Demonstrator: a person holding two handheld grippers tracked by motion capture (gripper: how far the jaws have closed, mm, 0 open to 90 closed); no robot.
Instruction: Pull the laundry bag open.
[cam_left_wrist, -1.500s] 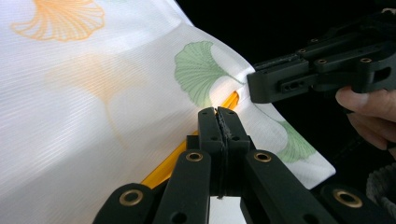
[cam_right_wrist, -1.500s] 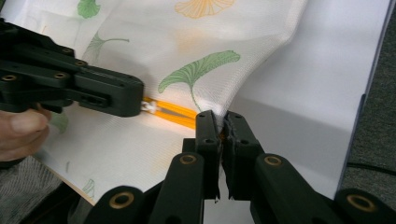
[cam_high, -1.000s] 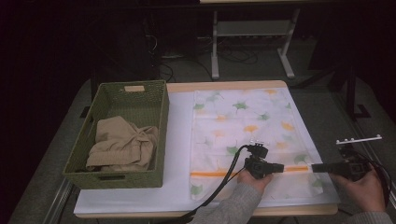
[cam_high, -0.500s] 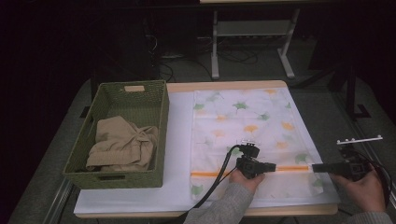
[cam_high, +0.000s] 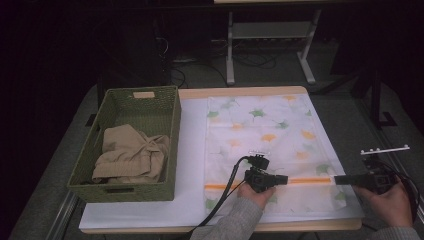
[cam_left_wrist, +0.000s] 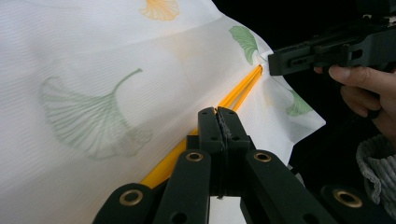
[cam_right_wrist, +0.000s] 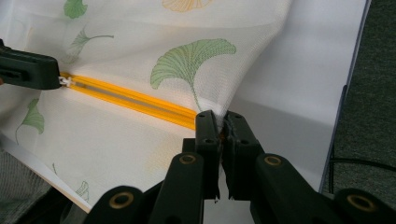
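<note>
While the green woven rectangular basket (cam_high: 131, 145) holds one crumpled beige cloth (cam_high: 130, 154), a white mesh bag printed with ginkgo leaves (cam_high: 270, 135) lies flat on the desk (cam_high: 190, 150) right of it. Left tongs (cam_high: 283, 180) pinched on the orange zipper (cam_right_wrist: 126, 99) slider; right tongs (cam_high: 338, 179) clamped on the bag's zipper end. Left tongs stand nearer the basket than a second ago.

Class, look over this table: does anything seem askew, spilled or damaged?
Nothing looks spilled or damaged. The leaf-print bag lies flat, its orange zipper partly open; the right gripper lifts one corner. A beige cloth sits crumpled in the basket.
</note>
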